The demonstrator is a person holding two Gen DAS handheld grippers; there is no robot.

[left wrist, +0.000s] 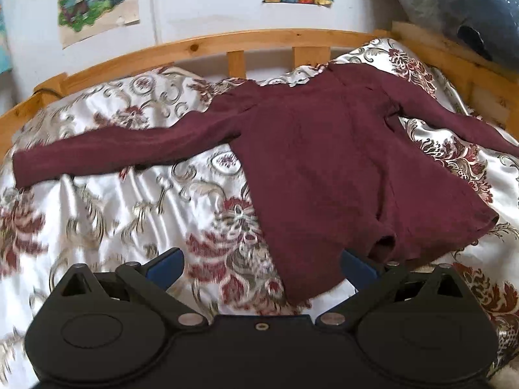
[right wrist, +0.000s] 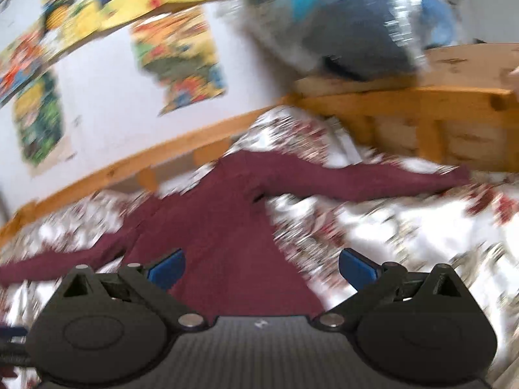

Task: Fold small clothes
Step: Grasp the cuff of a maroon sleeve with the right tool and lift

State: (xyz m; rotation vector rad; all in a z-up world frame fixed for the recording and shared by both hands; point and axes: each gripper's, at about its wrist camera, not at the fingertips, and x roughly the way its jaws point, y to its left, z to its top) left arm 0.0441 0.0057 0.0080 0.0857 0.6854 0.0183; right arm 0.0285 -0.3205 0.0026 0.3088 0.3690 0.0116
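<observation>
Hovering wide open and empty, the left gripper (left wrist: pixel 261 267) and right gripper (right wrist: pixel 261 267) hung just over the hem of the maroon top (left wrist: pixel 324 162). It lay spread on the bed (left wrist: pixel 129 201), sleeves out. It looked soft, light and limp, likely to slide on the satin, so hem corners or sleeve cuffs seemed the best holds.

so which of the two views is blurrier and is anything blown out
Right wrist view is far blurrier: posters, bedspread and maroon top all smear with motion. Left wrist view is mostly sharp on the top, blurring only low on the bedspread, whose satin glares white; fisheye bows the bed rail.
</observation>
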